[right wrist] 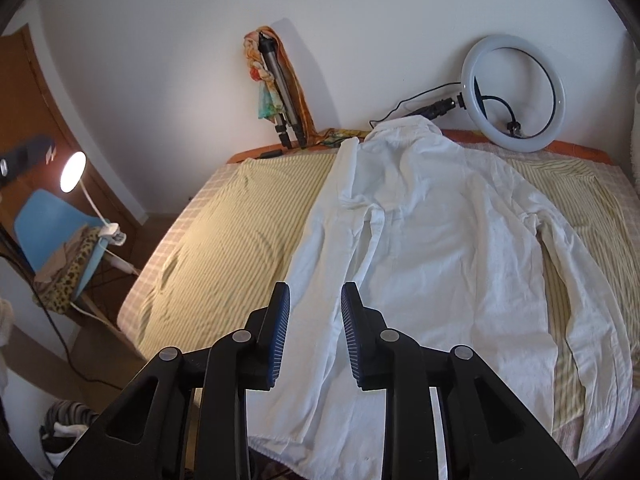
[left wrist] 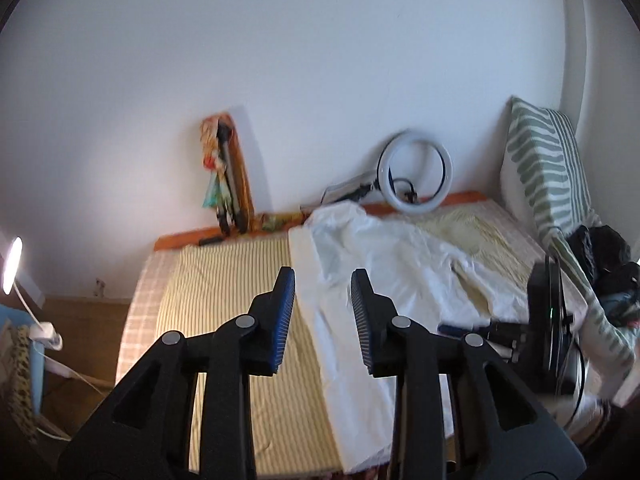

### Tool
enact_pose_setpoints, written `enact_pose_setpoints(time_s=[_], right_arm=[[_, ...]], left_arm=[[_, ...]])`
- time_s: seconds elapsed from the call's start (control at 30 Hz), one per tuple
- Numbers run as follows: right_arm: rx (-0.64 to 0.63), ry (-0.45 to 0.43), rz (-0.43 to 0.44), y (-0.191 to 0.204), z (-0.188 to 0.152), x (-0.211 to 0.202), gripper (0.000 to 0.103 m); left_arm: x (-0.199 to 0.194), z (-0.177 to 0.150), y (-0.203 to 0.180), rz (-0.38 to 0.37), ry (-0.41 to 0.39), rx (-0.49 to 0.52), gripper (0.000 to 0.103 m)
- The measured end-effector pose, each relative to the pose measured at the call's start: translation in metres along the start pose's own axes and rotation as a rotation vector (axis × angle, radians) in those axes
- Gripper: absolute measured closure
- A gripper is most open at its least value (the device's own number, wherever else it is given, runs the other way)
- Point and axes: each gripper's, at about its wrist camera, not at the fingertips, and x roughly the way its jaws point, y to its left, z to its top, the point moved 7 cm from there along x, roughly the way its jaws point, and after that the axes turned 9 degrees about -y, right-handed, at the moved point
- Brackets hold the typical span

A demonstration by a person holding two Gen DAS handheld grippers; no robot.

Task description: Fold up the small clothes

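A shirt point(right wrist: 420, 248) lies spread on the bed point(right wrist: 224, 232), a ring light point(right wrist: 514, 94) behind it against the wall point(right wrist: 360, 12).

A white shirt point(right wrist: 432, 240) lies on my yellow-and-white striped bedsheet point(right wrist: 240, 232). My jaws carry blue pads point(right wrist: 280, 332); far right leans a green-and-white striped pillow point(left wrist: 548, 168), left a blue chair point(right wrist: 48, 228).

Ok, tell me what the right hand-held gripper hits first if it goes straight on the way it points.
Most likely the white shirt spread on the bed. The right hand-held gripper points down at it, empty, and nothing shows between its fingers and the cloth. How far off the cloth lies is unclear.
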Motion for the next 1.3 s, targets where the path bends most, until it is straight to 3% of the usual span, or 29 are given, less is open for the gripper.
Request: enact_pose_setpoints(time_s=[0.1, 0.13, 0.2, 0.37, 0.57, 0.7, 0.83, 0.93, 1.17, 1.3], right_arm=[[-0.005, -0.023, -0.024, -0.005, 0.003, -0.012, 0.073], [-0.002, -0.029, -0.027, -0.008, 0.003, -0.014, 0.073], [0.010, -0.025, -0.018, -0.016, 0.004, -0.016, 0.073], [-0.007, -0.004, -0.046, -0.038, 0.004, -0.007, 0.073], [0.014, 0.021, -0.032, -0.060, 0.017, 0.027, 0.073], [0.031, 0.048, 0.053, -0.053, 0.044, 0.069, 0.073], [0.029, 0.087, 0.152, -0.035, 0.068, 0.130, 0.073], [0.041, 0.141, 0.203, -0.023, 0.070, 0.184, 0.078], [0.019, 0.226, 0.134, -0.029, 0.062, 0.298, 0.078], [0.023, 0.224, 0.015, -0.055, 0.066, 0.338, 0.078]], left_arm=[[0.011, 0.025, -0.022, 0.098, -0.093, 0.042, 0.068], [0.016, 0.026, -0.024, 0.100, -0.106, 0.003, 0.066], [0.028, 0.018, -0.023, 0.032, -0.088, -0.106, 0.065], [0.062, -0.042, 0.006, 0.044, -0.071, -0.249, 0.065], [0.120, -0.134, 0.058, -0.005, 0.096, -0.438, 0.065], [0.144, -0.182, 0.078, 0.014, 0.174, -0.479, 0.065], [0.150, -0.205, 0.078, 0.007, 0.210, -0.434, 0.065], [0.153, -0.218, 0.080, -0.027, 0.241, -0.477, 0.065], [0.161, -0.227, 0.061, -0.119, 0.282, -0.435, 0.065], [0.170, -0.227, 0.052, -0.163, 0.298, -0.434, 0.065]])
